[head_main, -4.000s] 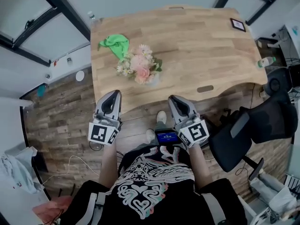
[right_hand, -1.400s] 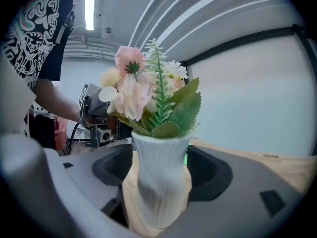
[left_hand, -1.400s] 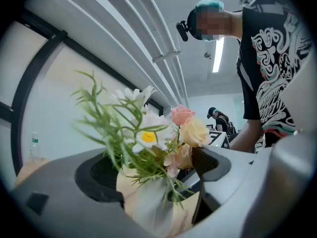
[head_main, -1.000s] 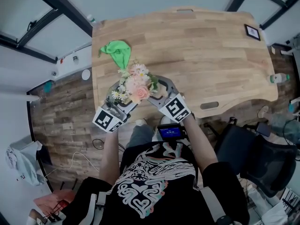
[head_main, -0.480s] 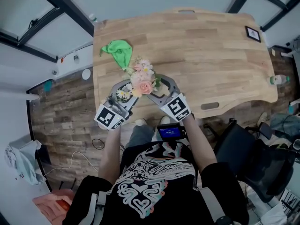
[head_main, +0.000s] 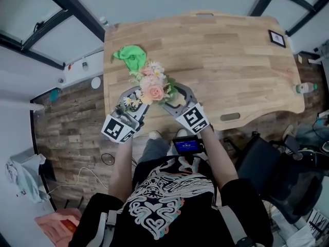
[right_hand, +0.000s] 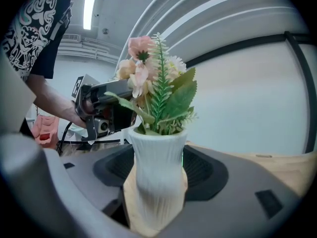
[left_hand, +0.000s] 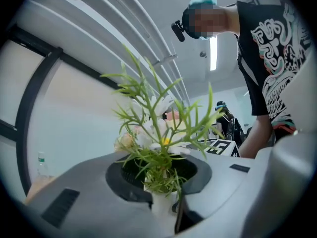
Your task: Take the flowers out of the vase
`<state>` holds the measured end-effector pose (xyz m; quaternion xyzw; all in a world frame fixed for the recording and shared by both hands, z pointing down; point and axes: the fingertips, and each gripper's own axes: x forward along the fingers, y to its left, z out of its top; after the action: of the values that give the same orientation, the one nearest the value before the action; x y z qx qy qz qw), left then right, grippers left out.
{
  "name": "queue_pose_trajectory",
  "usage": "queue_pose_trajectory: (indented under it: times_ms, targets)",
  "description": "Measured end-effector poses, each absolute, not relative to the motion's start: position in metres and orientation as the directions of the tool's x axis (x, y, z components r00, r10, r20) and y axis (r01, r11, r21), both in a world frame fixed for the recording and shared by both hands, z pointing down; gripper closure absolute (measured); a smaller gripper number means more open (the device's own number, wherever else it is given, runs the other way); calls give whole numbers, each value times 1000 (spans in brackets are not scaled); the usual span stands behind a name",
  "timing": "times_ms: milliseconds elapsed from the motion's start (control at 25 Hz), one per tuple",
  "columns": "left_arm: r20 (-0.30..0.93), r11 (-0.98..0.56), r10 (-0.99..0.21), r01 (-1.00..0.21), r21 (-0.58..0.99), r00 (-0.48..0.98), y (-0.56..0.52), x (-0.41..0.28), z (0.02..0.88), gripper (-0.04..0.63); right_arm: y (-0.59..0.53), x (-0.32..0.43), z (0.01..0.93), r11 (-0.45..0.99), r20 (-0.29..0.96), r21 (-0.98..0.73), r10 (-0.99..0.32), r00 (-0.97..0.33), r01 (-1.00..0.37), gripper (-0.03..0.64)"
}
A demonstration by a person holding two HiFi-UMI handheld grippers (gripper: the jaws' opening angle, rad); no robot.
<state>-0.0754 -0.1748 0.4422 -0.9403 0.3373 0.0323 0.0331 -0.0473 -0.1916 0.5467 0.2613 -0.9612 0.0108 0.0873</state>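
The left gripper [head_main: 129, 103] is nearest, its 2 jaws clenched on a green sprig [left_hand: 158, 148] with daisy heads. The jaws have just been closing, and the sprig's stem stands between them. Something pale shows at the foot of the stem, and I cannot say what it is. Whether the stem's end is clear of the vase is not visible.

Just beside it, the right gripper [head_main: 168, 93] is clamped on the vase [right_hand: 157, 182], with 1 pad on each side of its ribbed white waist. The vase stands upright on the table [head_main: 231, 60], near the front-left edge. The flowers [right_hand: 153, 88] stand in its mouth: pink and cream heads, a fern frond and broad leaves. A green cloth [head_main: 131, 55] lies beyond, apart from both grippers.

The flowers look artificial, so they are probably very light, with springy stems that bend and soft heads that crush or pull off. The best hold is low on the stems, just above the rim, never on the blooms. The leaves tangle, so 1 sprig is likely to drag its neighbours along.

The vase looks rigid, smooth and light. It could tip or lift with the stems if it is not pinned down. The narrow waist gives the pads a sure seat, and the ribs should cut down on slipping. If it is ceramic, a hard squeeze or a fall could chip it.
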Motion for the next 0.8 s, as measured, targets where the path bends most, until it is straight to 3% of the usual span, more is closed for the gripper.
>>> queue_pose_trajectory:
  times_ms: [800]
  targets:
    - [-62,-771,-628,-631,-82,776,-175,-61,417,489,-192,-46,549,851,213,23,-517,-829,-525,308]
